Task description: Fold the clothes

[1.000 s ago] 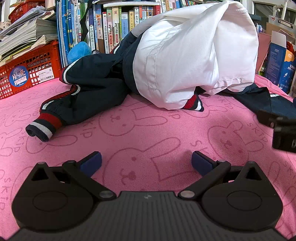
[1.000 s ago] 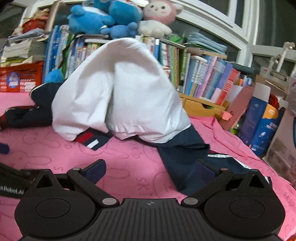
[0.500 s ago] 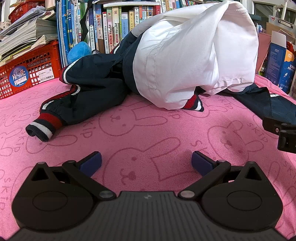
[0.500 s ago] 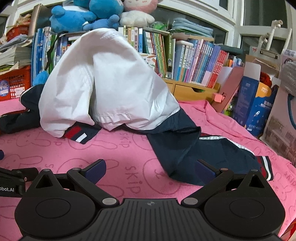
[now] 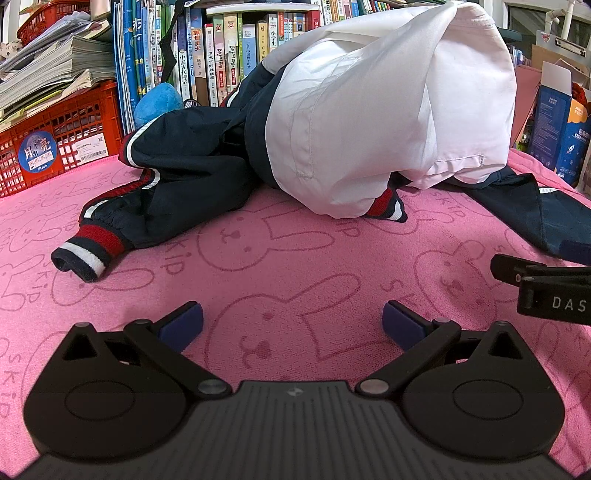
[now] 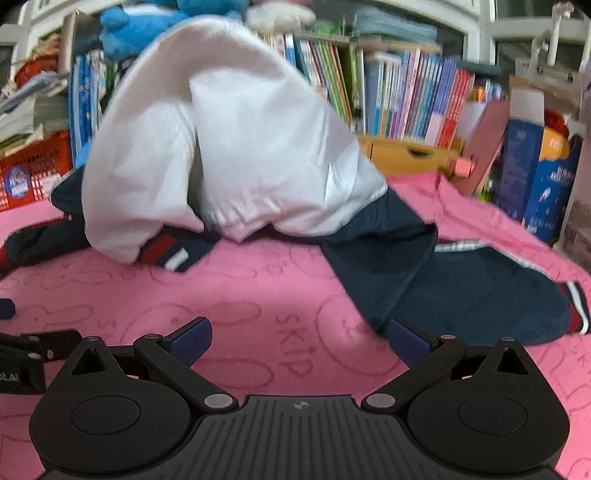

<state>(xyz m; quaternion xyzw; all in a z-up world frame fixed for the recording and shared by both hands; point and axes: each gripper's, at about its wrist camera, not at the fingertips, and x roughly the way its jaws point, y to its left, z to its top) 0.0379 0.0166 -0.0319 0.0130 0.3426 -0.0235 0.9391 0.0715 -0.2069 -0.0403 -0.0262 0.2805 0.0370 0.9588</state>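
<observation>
A white and navy jacket lies heaped on the pink rabbit-print cloth, its white body bulging upward. One navy sleeve with a red and white striped cuff stretches to the left; another navy sleeve trails to the right. My left gripper is open above bare cloth, well short of the jacket. My right gripper is also open, and its right pad sits at the edge of the navy sleeve. The right gripper's side shows at the right edge of the left wrist view.
Shelves of upright books line the back. A red crate under stacked papers stands at back left, and blue boxes at back right. Blue plush toys sit above the books. A wooden drawer unit is behind the jacket.
The right gripper has swung and moved closer to the jacket, so the right navy sleeve now reaches its right pad. The left gripper has not moved. Both stayed open.
</observation>
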